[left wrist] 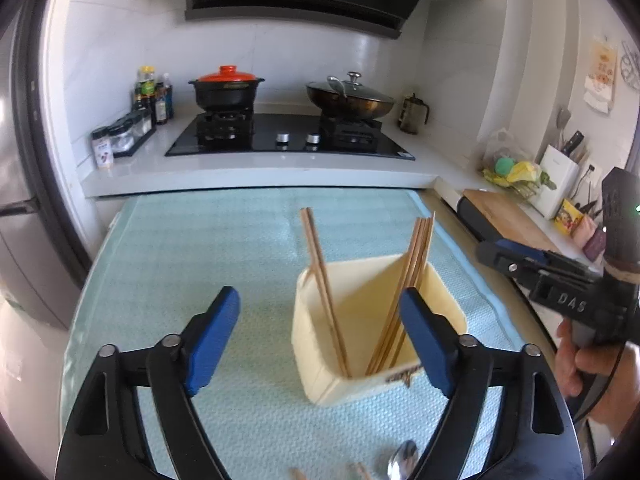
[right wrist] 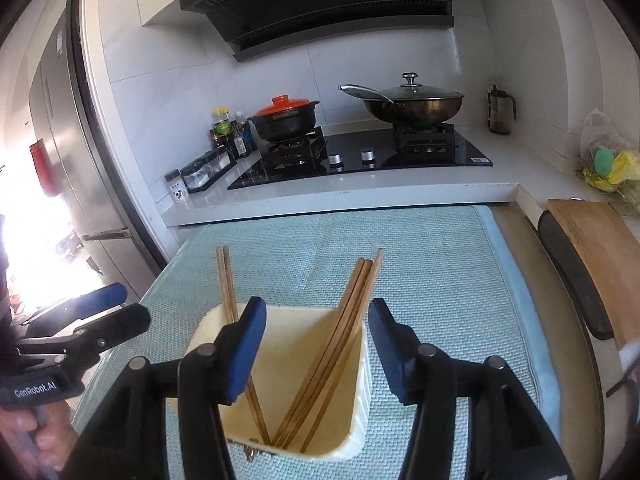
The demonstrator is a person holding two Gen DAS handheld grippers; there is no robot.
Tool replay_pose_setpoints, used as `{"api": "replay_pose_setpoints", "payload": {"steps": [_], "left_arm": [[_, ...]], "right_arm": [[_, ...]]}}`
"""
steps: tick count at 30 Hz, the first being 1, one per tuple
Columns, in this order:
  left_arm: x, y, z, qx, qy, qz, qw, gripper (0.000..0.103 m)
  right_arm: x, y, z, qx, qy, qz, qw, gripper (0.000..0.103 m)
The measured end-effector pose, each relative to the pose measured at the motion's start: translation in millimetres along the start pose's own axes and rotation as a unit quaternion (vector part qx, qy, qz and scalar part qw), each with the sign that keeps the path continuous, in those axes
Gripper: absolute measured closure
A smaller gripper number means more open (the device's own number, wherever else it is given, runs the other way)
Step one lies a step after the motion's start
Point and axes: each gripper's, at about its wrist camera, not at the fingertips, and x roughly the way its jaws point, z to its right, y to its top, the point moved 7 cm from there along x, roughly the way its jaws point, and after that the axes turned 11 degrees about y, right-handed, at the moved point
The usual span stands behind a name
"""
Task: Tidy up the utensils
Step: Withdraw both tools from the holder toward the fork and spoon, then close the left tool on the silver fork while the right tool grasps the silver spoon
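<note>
Both hand-held grippers, left and right, gape wide, holding nothing. Your cream plastic square holder already keeps the brown wooden chopsticks; next, probably grasp the steel spoon lying nearer you than the holder.

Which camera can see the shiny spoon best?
The left wrist view. Only there does the spoon show, lying on the blue mat at the bottom edge, partly cut off behind the left tool. The right wrist view shows no spoon, only the chopsticks in the holder.
</note>
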Motion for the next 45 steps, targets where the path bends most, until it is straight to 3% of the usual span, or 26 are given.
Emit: {"api": "replay_pose_setpoints", "payload": {"steps": [1, 6, 10, 13, 16, 20, 25, 30, 33, 38, 45], "left_arm": [[-13.4, -11.0, -8.0, 0.002, 0.009, 0.006, 0.9999, 0.005], [-72.9, -87.4, -39.5, 0.045, 0.061, 0.025, 0.9968, 0.003], [-97.4, -165.6, -57.1, 0.041, 0.09, -0.004, 0.9951, 0.003], [-102.4, -217.6, -57.1, 0.006, 0.071, -0.051, 0.9961, 0.003], [-101.8, -243.8, -48.6, -0.022, 0.042, -0.078, 0.9958, 0.003], [-92.3, -248.1, -27.2, 0.015, 0.019, -0.09, 0.9957, 0.003], [-75.8, -233.4, 6.6, 0.105, -0.008, -0.063, 0.9924, 0.003], [-37.8, -227.7, 36.7, 0.18, -0.043, -0.083, 0.9793, 0.005], [-18.0, -227.4, 49.7, 0.219, -0.056, -0.092, 0.9698, 0.013], [13.3, -233.3, 53.5, 0.246, -0.058, -0.125, 0.9594, 0.025], [20.0, -233.9, 60.1, 0.261, -0.073, -0.129, 0.954, 0.029]], "right_arm": [[-12.3, -5.2, -2.9, -0.007, -0.002, -0.006, 1.0, 0.049], [-77.9, -57.6, -21.5, -0.054, -0.01, -0.053, 0.997, 0.048], [-126.7, -131.2, -27.4, -0.068, -0.039, -0.083, 0.993, 0.048], [-153.1, -190.0, -29.8, -0.074, -0.096, -0.083, 0.989, 0.048], [-172.4, -240.2, -33.1, -0.039, -0.118, -0.07, 0.99, 0.048], [-183.9, -278.1, -41.0, 0.001, -0.105, -0.061, 0.993, 0.048], [-182.3, -284.4, -48.2, -0.015, -0.104, -0.066, 0.992, 0.048], [-184.7, -273.5, -57.0, -0.009, -0.086, -0.044, 0.995, 0.048], [-185.4, -272.3, -62.0, -0.012, -0.083, -0.04, 0.996, 0.048], [-189.9, -276.5, -56.8, 0.008, -0.079, -0.037, 0.996, 0.048], [-193.1, -277.7, -46.1, 0.026, -0.087, -0.032, 0.995, 0.048]]}}
